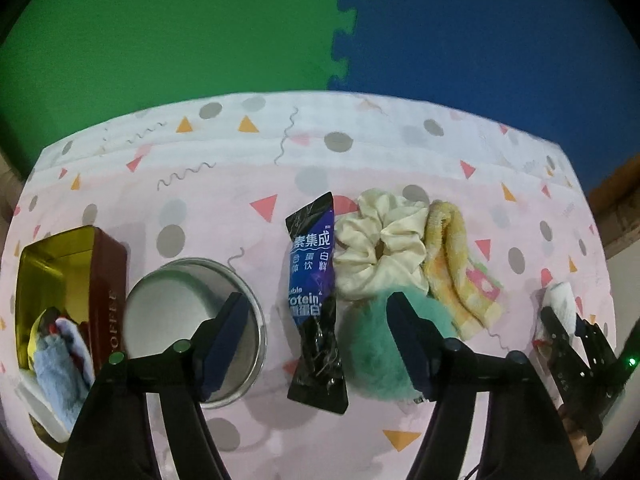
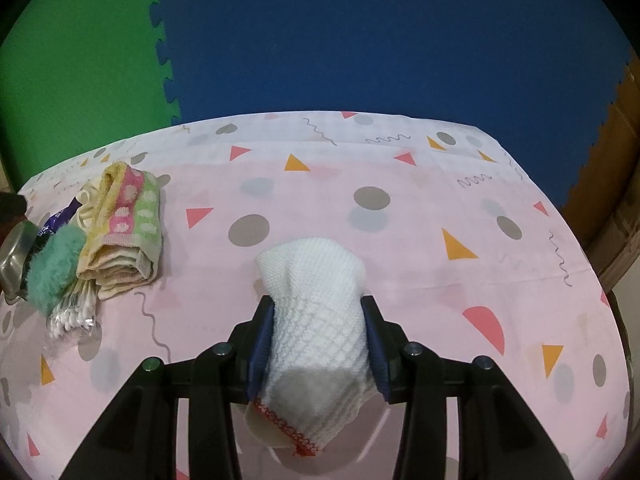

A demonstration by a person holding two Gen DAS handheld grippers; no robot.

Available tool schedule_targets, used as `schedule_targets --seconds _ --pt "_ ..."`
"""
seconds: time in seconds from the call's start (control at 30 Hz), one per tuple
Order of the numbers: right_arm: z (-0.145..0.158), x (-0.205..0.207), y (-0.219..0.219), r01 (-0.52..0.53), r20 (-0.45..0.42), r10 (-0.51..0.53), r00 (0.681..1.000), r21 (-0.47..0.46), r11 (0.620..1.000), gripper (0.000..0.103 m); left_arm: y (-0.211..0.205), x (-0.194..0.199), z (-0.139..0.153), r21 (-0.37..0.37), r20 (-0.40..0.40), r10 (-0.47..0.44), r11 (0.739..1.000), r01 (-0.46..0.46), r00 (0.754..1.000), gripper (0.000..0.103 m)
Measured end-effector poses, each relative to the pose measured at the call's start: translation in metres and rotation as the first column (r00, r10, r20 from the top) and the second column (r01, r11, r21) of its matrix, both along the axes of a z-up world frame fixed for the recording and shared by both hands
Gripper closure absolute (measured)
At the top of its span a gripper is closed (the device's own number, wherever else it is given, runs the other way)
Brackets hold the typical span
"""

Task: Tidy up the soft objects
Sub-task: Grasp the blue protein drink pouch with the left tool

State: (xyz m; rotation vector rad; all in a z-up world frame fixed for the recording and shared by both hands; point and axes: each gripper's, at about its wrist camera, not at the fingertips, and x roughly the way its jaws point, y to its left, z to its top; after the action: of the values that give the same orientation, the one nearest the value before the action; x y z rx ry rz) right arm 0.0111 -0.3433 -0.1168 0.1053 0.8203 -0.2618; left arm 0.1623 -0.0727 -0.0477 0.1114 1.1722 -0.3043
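My left gripper (image 1: 320,340) stands open above the tablecloth. A black and blue protein sachet (image 1: 314,280) lies between its fingers, and neither pad touches it. A green fluffy ball (image 1: 372,356) sits partly behind the right finger. Beyond it lie a cream scrunchie (image 1: 380,248) and a folded yellow towel (image 1: 452,264). My right gripper (image 2: 318,308) is shut on a white knitted cloth (image 2: 316,280) with a red stitched edge, held just over the table. In the left wrist view the right gripper (image 1: 566,320) shows at the far right with the cloth (image 1: 560,296).
An open dark red coffee tin (image 1: 108,280) at the left holds a blue cloth (image 1: 60,368) and other soft pieces. A round metal tin (image 1: 168,292) stands beside it. A packet of cotton swabs (image 2: 72,316) lies by the towel (image 2: 128,224). The table edge (image 2: 340,114) runs along the back.
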Motion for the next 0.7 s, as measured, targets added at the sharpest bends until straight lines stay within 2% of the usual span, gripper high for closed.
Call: schedule_targets --seconds 0.1,0.17,0.27,0.4,0.53,0.6,0.63,0.7 --pt "0.0 0.0 -0.001 -0.001 0.001 0.001 1.0 0.009 1.0 0.059 -0.003 0.01 -0.009 0.003 -0.036 0.004 1.0 -0.004 0.999 0.036" --pt "-0.001 0.0 -0.001 -0.001 0.003 0.001 1.0 0.014 1.0 0.059 -0.005 0.016 -0.016 0.014 -0.061 0.019 1.0 -0.018 0.998 0.045" --pt "-0.001 0.0 -0.002 -0.001 0.003 0.001 1.0 0.018 1.0 0.059 -0.006 0.024 -0.029 0.018 -0.115 0.034 0.999 -0.032 0.993 0.049" --pt "-0.001 0.0 -0.002 -0.001 0.004 0.001 1.0 0.025 1.0 0.058 -0.007 0.031 -0.039 0.013 -0.148 0.055 0.999 -0.053 0.987 0.055" --pt "-0.001 0.0 -0.003 -0.001 0.006 0.001 1.0 0.035 0.999 0.058 -0.009 0.036 -0.05 0.006 -0.184 0.068 0.998 -0.068 0.981 0.067" --pt "-0.001 -0.001 -0.004 -0.001 0.007 0.0 1.0 0.039 0.999 0.058 -0.011 0.037 -0.054 0.013 -0.195 0.071 0.998 -0.07 0.978 0.07" --pt "-0.001 -0.001 -0.003 -0.001 0.007 0.0 1.0 0.041 0.999 0.058 -0.012 0.038 -0.056 0.015 -0.198 0.072 0.997 -0.07 0.978 0.076" --pt "-0.001 -0.001 -0.004 0.003 0.01 -0.003 1.0 0.045 0.999 0.058 -0.012 0.037 -0.057 0.013 -0.197 0.07 0.998 -0.069 0.978 0.077"
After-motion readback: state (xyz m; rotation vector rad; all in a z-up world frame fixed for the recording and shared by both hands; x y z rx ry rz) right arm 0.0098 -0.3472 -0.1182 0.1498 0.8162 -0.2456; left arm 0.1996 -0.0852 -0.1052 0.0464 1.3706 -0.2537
